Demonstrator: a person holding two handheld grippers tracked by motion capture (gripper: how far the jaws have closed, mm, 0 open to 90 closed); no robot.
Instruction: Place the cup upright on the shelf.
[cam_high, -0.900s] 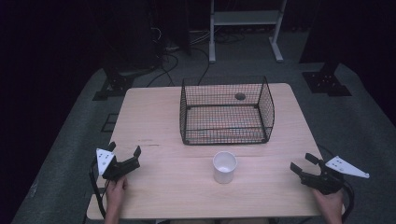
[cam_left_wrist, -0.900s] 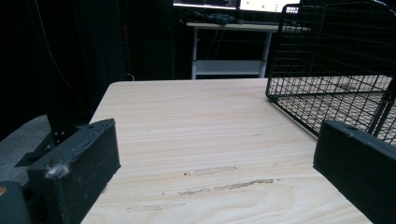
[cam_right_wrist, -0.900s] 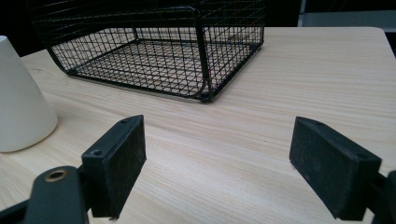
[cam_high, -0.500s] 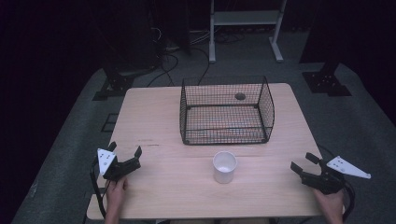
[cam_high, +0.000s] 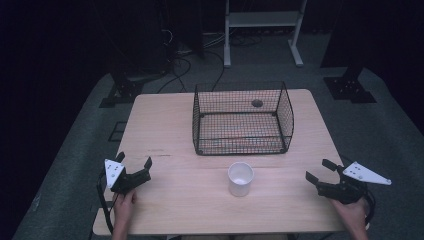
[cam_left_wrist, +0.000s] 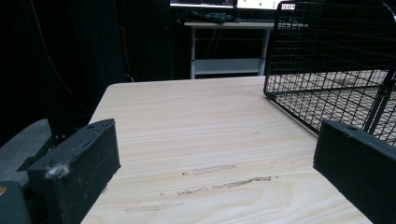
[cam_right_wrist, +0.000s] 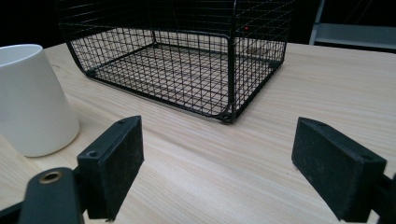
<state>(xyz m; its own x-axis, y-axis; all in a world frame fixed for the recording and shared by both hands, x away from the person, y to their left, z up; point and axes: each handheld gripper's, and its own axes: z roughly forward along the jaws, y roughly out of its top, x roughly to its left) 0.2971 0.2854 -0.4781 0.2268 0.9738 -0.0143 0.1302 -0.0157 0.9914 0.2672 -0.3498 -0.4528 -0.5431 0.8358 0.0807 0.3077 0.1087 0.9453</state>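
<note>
My left gripper (cam_high: 134, 168) rests near the table's (cam_high: 165, 130) front left corner with its 2 jaws spread apart and nothing between them. My right gripper (cam_high: 321, 171) sits near the front right corner, jaws likewise parted over bare wood, gripping nothing. The white cup (cam_high: 240, 178) stands upright between my 2 hands, close to the table's front edge and about midway along it, well apart from both grippers. In the right gripper view the cup (cam_right_wrist: 32, 100) rises just beyond my near jaw, untouched. The black wire basket (cam_high: 242, 119) stands behind the cup toward the table's far edge, apart from it. In the left gripper view the basket's (cam_left_wrist: 336, 60) corner lies just beyond one jaw.
</note>
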